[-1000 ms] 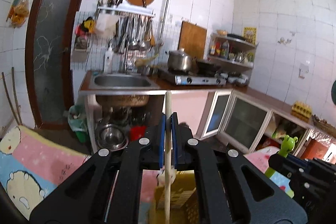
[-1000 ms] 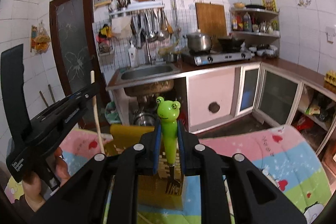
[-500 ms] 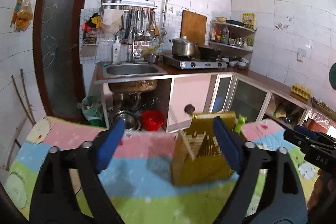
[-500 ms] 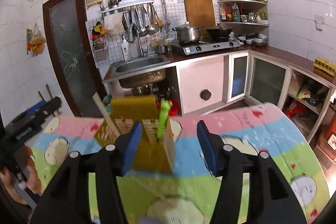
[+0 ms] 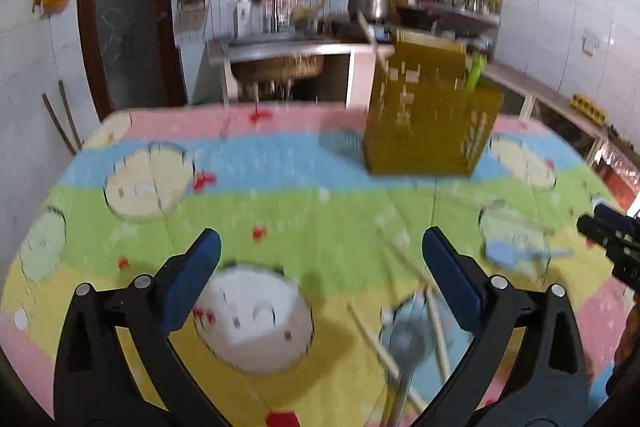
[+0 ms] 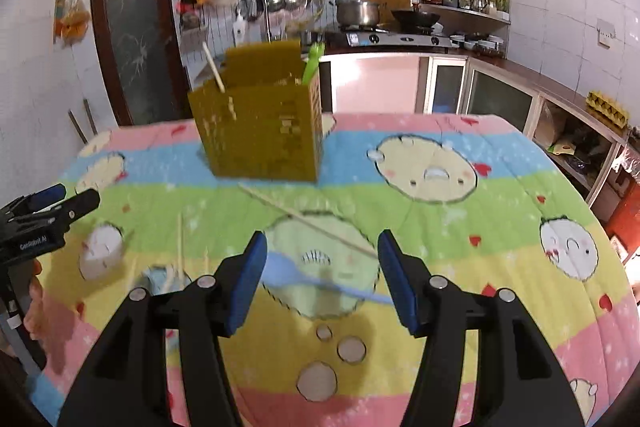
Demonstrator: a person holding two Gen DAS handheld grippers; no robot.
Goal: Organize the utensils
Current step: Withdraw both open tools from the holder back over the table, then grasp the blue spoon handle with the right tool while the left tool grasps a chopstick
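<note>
Utensils lie loose on the cloth (image 6: 500, 155): a blue spoon (image 6: 320, 281) under the right gripper (image 6: 320, 267) (jaws parted, empty), chopsticks (image 5: 436, 327) near the left gripper (image 5: 320, 267), just opened wide; the holder (image 6: 260, 131) stands behind.

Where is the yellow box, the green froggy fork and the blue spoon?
yellow box (image 6: 260, 135): right wrist view, middle of its front wall.
green froggy fork (image 6: 311, 65): right wrist view, handle sticking out of the box.
blue spoon (image 6: 284, 273): right wrist view, on its bowl.
</note>
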